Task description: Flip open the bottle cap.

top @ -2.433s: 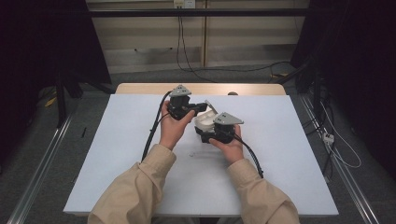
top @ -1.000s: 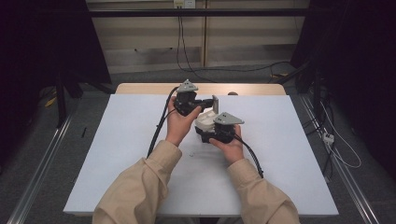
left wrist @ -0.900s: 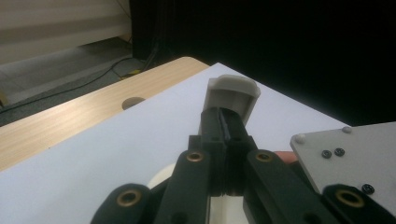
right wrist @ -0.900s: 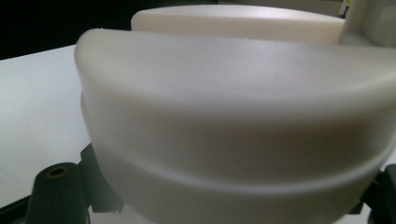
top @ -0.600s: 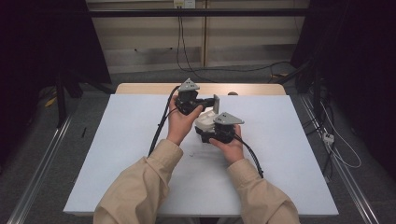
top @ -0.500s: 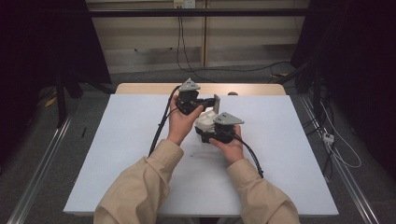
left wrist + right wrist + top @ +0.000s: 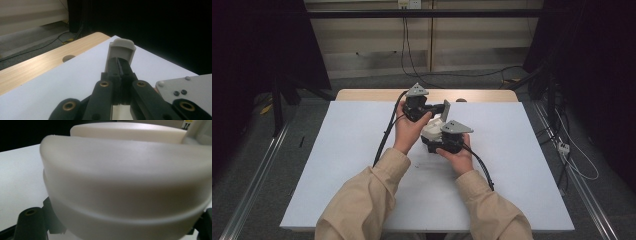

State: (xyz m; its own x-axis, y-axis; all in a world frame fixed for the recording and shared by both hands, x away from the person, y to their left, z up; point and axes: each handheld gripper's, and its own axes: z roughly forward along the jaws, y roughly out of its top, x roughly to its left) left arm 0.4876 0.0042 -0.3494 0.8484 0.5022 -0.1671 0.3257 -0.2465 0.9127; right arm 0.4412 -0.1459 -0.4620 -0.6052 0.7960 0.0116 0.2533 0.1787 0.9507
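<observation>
While the left gripper (image 7: 120,71) has its jaws pressed together on the thin grey flap (image 7: 121,51) that stands up past them, the right gripper (image 7: 438,141) is wrapped around a rounded white plastic case (image 7: 125,185), one jaw on each side of it, so it's clamping the body. Both sit just beside each other over the middle of the white table (image 7: 337,150), a bit toward the far edge. Tan sleeves (image 7: 362,200) come in from the bottom, cables trailing back.
</observation>
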